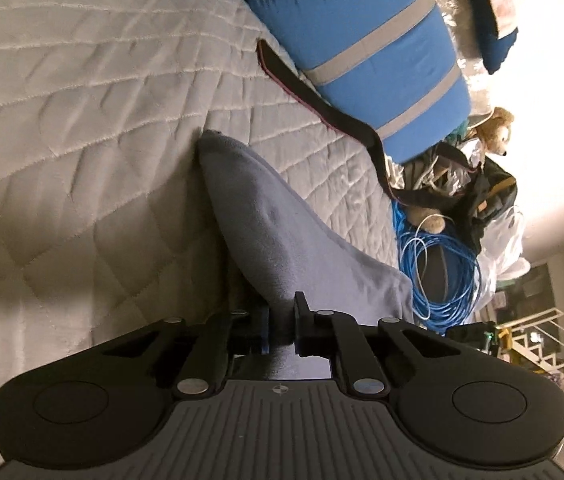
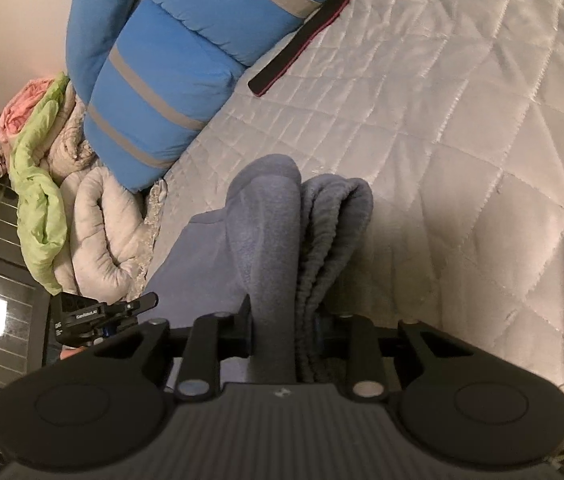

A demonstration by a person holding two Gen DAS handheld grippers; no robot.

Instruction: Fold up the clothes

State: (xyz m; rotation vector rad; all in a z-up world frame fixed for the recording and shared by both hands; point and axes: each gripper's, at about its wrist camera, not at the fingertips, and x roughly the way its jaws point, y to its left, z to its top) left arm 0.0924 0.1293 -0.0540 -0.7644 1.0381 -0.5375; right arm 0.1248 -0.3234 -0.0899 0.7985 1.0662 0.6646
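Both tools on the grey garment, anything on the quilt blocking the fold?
Nothing visible. Left tool and right tool each pinch the grey garment. The quilted bedspread beside it is bare; blue striped duvet and dark strap lie farther off.

A pale quilted bedspread (image 1: 81, 120) covers the bed, a rolled blue duvet (image 2: 185, 64) against a plain wall (image 2: 9, 32).

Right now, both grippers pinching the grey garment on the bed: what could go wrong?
1. The right gripper holds a thick bunch of the grey garment, ribbed edge included; layers could slip unevenly and skew the fold.
2. The left gripper grips only a thin edge, which may pull free.
3. The black strap and blue cable coil lie nearby; dragged cloth could snag them.
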